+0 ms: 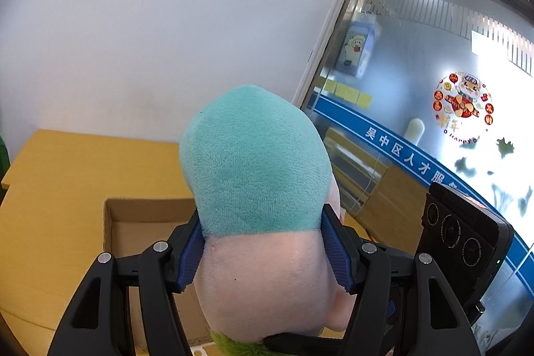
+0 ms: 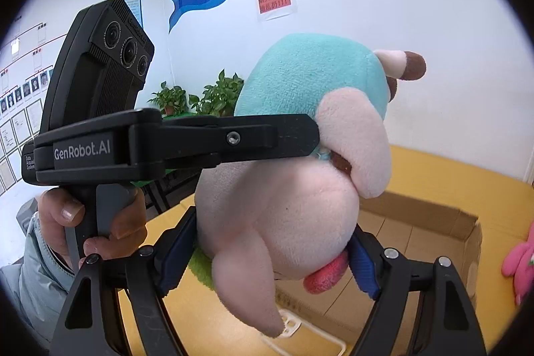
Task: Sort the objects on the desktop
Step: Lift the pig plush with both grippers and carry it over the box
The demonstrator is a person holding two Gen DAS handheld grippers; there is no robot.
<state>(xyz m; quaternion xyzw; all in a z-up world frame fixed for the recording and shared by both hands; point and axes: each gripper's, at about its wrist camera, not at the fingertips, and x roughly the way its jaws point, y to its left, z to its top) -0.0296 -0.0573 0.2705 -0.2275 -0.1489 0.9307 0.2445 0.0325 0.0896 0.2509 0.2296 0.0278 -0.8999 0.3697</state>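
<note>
A plush toy [image 1: 253,155] with a teal back and a pale pink body hangs in the air, held by both grippers. In the left wrist view my left gripper [image 1: 263,239] is shut on it, blue pads [image 1: 188,252] pressing in where teal meets pink. In the right wrist view my right gripper [image 2: 270,252] is shut on the pink lower body of the plush toy [image 2: 300,82]. There the left gripper [image 2: 313,132] comes in from the left and clamps the toy higher up. A hand [image 2: 66,212] holds its handle. An open cardboard box [image 2: 434,216] lies below the toy.
The cardboard box [image 1: 140,212] sits on a yellow table [image 1: 50,189] against a white wall. A bright pink plush [image 2: 520,259] lies right of the box. A white wire frame [image 2: 300,329] lies under the toy. Potted plants [image 2: 217,95] stand behind, a glass partition [image 1: 417,72] to the right.
</note>
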